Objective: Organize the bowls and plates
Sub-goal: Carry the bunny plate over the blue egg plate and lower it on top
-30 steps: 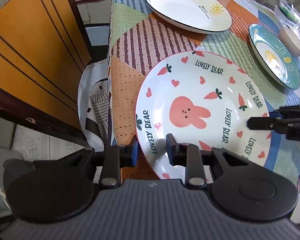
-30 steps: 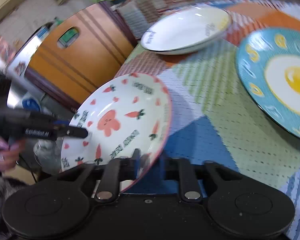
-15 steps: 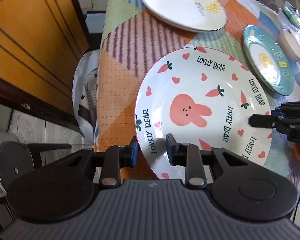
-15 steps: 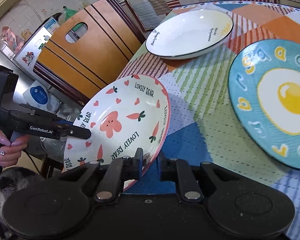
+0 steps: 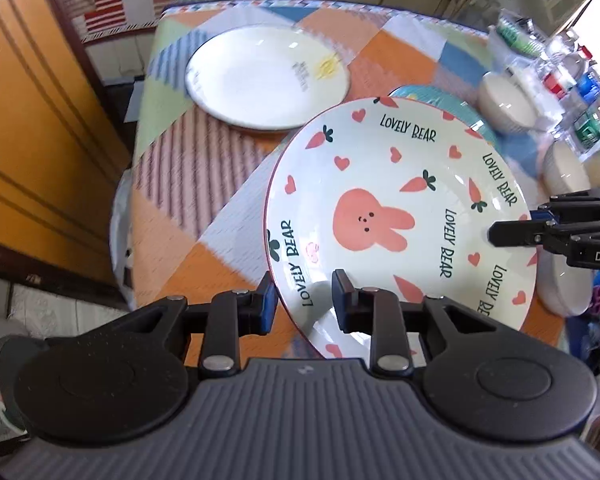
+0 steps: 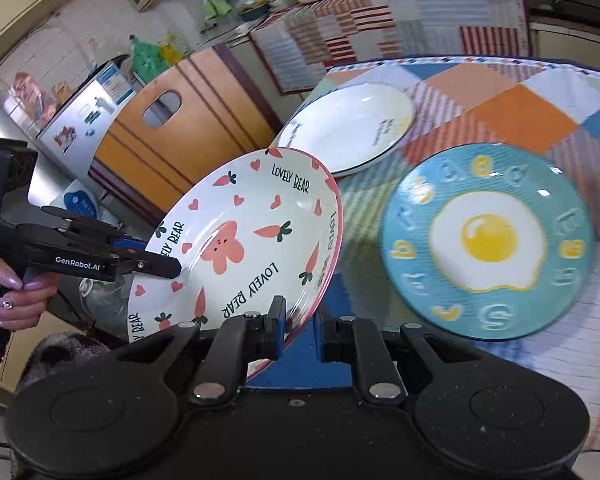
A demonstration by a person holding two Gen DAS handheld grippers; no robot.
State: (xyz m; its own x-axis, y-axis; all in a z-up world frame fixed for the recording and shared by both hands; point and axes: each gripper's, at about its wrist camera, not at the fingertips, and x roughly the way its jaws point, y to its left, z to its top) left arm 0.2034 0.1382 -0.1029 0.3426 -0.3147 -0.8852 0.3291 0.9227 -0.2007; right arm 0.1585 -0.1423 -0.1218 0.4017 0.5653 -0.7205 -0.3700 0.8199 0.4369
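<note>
A patchwork cloth is covering your tabletop beside an orange cabinet. Your left hand-held gripper and right hand-held gripper are each pinching, nearly closed, opposite rims of the rabbit plate, holding it above the tabletop.

Your right gripper pinches the near rim of the rabbit plate, which tilts up to its left. Opposite you, the left gripper clamps the far rim. The egg plate lies ahead to the right, on the tablecloth.
</note>
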